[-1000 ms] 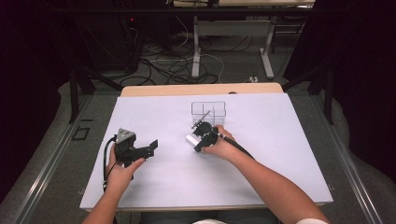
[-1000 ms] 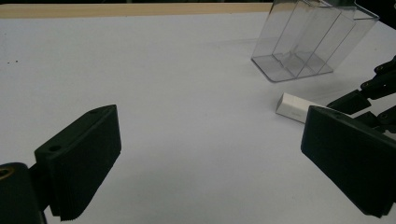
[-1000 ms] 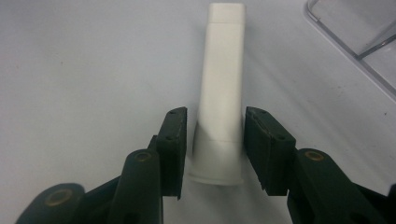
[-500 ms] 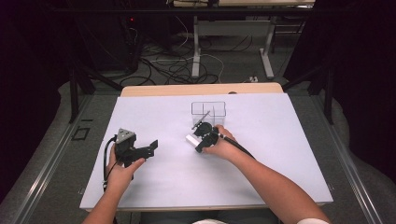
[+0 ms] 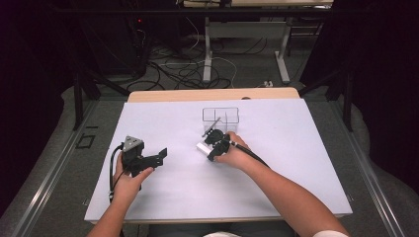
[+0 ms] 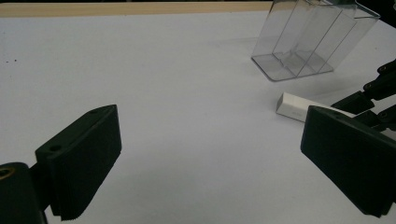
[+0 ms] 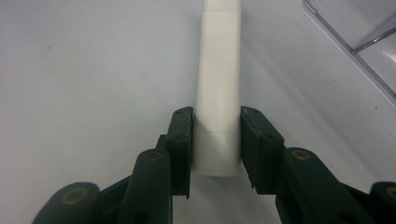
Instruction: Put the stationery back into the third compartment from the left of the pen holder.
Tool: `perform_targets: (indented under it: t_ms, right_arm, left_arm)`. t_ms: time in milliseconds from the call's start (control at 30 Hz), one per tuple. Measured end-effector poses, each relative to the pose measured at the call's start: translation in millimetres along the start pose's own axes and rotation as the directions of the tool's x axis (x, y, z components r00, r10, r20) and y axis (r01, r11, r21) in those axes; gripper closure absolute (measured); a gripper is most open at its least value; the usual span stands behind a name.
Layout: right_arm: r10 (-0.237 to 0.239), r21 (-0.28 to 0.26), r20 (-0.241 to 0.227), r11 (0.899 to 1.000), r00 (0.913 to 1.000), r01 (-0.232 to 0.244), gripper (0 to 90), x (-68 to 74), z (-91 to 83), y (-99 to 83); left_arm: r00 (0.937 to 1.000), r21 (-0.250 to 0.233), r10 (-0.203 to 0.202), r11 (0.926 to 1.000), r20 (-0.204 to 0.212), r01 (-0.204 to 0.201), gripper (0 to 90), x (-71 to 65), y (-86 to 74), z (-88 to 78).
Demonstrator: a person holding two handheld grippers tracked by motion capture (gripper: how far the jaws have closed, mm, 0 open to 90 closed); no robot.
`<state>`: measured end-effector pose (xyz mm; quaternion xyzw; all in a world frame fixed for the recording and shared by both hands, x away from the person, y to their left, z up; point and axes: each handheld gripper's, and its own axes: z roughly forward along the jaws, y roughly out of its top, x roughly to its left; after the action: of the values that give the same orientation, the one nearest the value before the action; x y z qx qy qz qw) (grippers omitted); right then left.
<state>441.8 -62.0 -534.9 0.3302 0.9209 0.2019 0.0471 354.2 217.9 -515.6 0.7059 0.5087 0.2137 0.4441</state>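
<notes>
I'm closing my right tongs (image 7: 215, 140) on the white bar (image 7: 218, 88) right now, and the jaws have just been coming together with the bar between them. In the right gripper view the 2 pads are sitting flush against its near end, 1 on each long side, so I'm reading this as a pinch taking hold. The bar is lying flat on the tabletop (image 5: 276, 163), running away from my tongs toward 12 o'clock in that view. Nothing is lifted yet.

From the high view, the bar (image 5: 203, 146) is poking out at about 9 o'clock of my right tongs (image 5: 213, 146), and the clear divided box (image 5: 221, 118) is standing just beyond at 12 o'clock, near but not touching. Its compartments are looking empty, apart from a dark stick leaning at its front that I cannot make out.

So I'm judging the grasp as nearly done, with the lift and the drop into the box left.

My left tongs (image 5: 159, 155) are spread wide, holding nothing, idling well off at 9 o'clock.
</notes>
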Motion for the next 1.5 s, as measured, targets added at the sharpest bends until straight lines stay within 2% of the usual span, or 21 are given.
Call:
perform_targets:
  t_ms: [167, 300, 333, 500, 767, 800, 967, 1067, 1100, 1133, 1300, 1367, 1400, 1500]
  right_arm:
    - [-0.007, 0.017, 0.005, 1.000, 1.0000, 0.007, 66.5, 0.5, -0.3, 1.9]
    - [-0.036, 0.041, 0.007, 0.999, 0.9993, 0.036, 66.7, 1.3, -1.2, 3.3]
    - [-0.039, 0.022, 0.006, 0.999, 0.9992, 0.039, 66.8, 1.5, -0.2, 2.6]
    - [-0.082, 0.019, 0.021, 0.996, 0.9964, 0.082, 67.0, 3.1, -0.9, 2.5]
    - [-0.105, -0.045, 0.038, 0.993, 0.9937, 0.107, 67.1, 5.5, -12.7, 1.0]
    - [-0.118, -0.063, 0.040, 0.991, 0.9922, 0.121, 67.0, 5.1, -14.8, 0.7]
    - [-0.143, -0.092, 0.063, 0.985, 0.9878, 0.148, 67.0, 3.8, -24.7, -4.5]
    - [-0.140, -0.106, 0.079, 0.983, 0.9871, 0.147, 67.0, 3.4, -30.2, -8.1]
    - [-0.154, -0.120, 0.082, 0.979, 0.9848, 0.163, 67.0, 1.7, -32.1, -9.2]
    - [-0.146, -0.134, 0.082, 0.979, 0.9858, 0.156, 67.0, 1.4, -35.0, -11.3]
    - [-0.203, -0.159, 0.147, 0.961, 0.9681, 0.226, 67.0, -0.9, -45.2, -21.3]
    - [-0.225, -0.161, 0.176, 0.954, 0.9584, 0.253, 67.0, -0.7, -49.1, -26.7]
    - [-0.252, -0.156, 0.202, 0.946, 0.9463, 0.286, 67.0, -2.0, -51.2, -29.3]
    - [-0.293, -0.151, 0.241, 0.930, 0.9252, 0.334, 66.9, -2.5, -57.5, -37.8]
  left_arm:
    - [1.0000, -0.001, 0.000, 1.0000, 0.000, 0.000, 5.2, 0.0, 0.0, -0.2]
    - [1.0000, 0.000, 0.000, 1.0000, 0.000, 0.000, 5.2, 0.1, 0.0, -0.2]
    - [1.0000, 0.001, 0.000, 1.0000, 0.000, 0.000, 5.2, 0.1, 0.0, -0.2]
    - [1.0000, 0.001, -0.003, 1.0000, 0.000, 0.003, 5.2, 0.6, 0.0, -0.2]
    - [1.0000, 0.003, -0.005, 1.0000, -0.001, 0.005, 5.2, 1.0, -0.1, -0.3]
    - [1.0000, 0.002, -0.004, 1.0000, -0.002, 0.004, 5.2, 0.9, -0.1, -0.3]
    - [1.0000, 0.003, -0.003, 1.0000, -0.004, 0.003, 5.2, 0.9, -0.1, -0.7]
    - [1.0000, 0.003, -0.001, 1.0000, -0.007, 0.001, 5.2, 0.6, -0.2, -0.7]
    - [1.0000, 0.003, 0.001, 1.0000, -0.007, -0.001, 5.3, 0.5, -0.2, -0.7]
    - [1.0000, 0.004, 0.002, 1.0000, -0.008, -0.002, 5.4, 0.5, -0.2, -0.7]
    - [0.9998, 0.019, 0.013, 0.9997, -0.017, -0.013, 6.1, 1.6, -0.4, -0.1]
    - [0.9997, 0.020, 0.015, 0.9997, -0.017, -0.014, 6.1, 1.5, -0.3, 0.0]
    - [0.9997, 0.020, 0.016, 0.9997, -0.018, -0.016, 6.1, 1.1, -0.4, 0.3]
    - [0.9997, 0.022, 0.017, 0.9996, -0.015, -0.017, 6.1, -0.5, -0.6, 1.1]
